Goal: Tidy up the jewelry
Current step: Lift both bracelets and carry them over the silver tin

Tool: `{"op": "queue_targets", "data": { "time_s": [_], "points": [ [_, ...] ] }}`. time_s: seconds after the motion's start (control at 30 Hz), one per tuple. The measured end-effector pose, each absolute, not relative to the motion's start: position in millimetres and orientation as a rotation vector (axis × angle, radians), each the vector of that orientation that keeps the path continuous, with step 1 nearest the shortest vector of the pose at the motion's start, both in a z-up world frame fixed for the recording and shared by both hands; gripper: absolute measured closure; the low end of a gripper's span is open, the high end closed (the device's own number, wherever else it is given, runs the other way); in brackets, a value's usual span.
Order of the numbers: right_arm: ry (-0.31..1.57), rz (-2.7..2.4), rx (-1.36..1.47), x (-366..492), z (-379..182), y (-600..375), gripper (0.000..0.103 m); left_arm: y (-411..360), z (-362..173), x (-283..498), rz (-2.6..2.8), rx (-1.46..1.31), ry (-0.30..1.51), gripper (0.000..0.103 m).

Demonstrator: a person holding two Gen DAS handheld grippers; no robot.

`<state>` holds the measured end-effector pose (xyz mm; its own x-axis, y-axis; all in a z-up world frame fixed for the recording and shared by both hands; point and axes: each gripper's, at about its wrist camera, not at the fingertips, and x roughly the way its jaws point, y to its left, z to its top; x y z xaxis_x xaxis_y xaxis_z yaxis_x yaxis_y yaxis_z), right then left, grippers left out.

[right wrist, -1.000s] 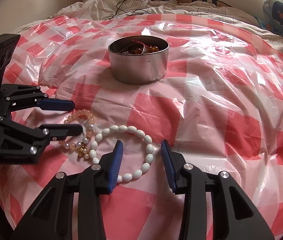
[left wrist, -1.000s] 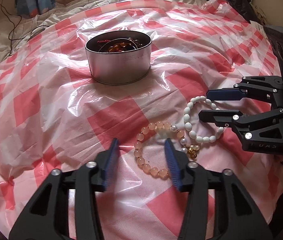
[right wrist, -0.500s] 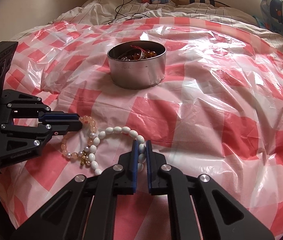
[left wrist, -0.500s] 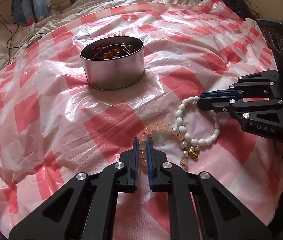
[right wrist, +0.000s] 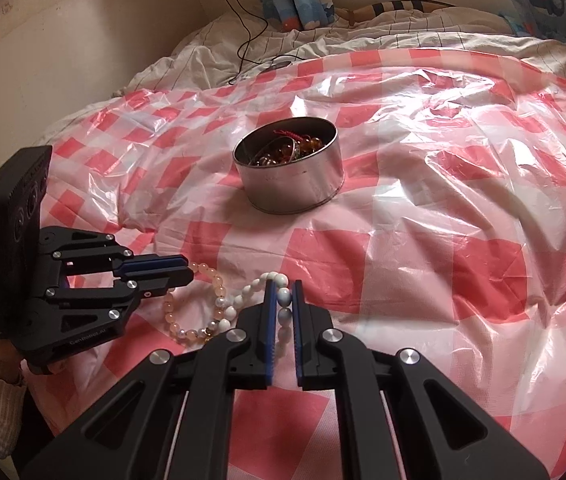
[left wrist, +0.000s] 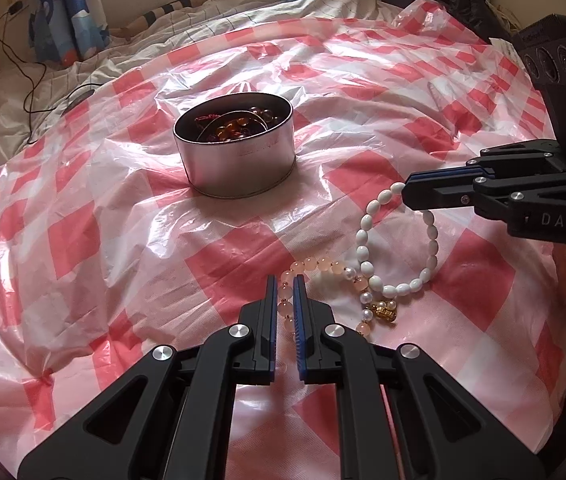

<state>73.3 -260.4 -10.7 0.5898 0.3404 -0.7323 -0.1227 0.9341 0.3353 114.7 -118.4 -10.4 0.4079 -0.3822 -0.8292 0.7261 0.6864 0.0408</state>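
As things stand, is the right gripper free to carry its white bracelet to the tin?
Probably yes: the right gripper pinches the white bracelet, and bare checked sheet lies before the open tin; its loop touches the pink bracelet.

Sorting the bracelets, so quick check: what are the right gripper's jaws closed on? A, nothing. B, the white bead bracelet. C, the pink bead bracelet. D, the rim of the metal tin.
B: the right gripper pinches the white bead bracelet, while the left gripper clamps the pink bead bracelet.
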Motion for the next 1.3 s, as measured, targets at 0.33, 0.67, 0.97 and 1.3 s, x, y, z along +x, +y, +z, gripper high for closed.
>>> {"op": "queue_targets", "data": {
  "time_s": [0.33,0.67,0.97,1.3],
  "points": [
    [0.8,0.359,0.438,70,7,-278,0.095,-117,2,112,-0.696,0.455,0.85,0.096],
    [0.716,0.354,0.509,67,19,-293,0.095,-104,31,126,-0.779,0.245,0.852,0.096],
    [0.659,0.353,0.581,64,26,-309,0.095,-102,63,154,-0.807,0.097,0.85,0.096],
    [0.614,0.377,0.643,86,40,-318,0.095,-119,84,196,-0.849,-0.011,0.848,0.096]
  ]
}}
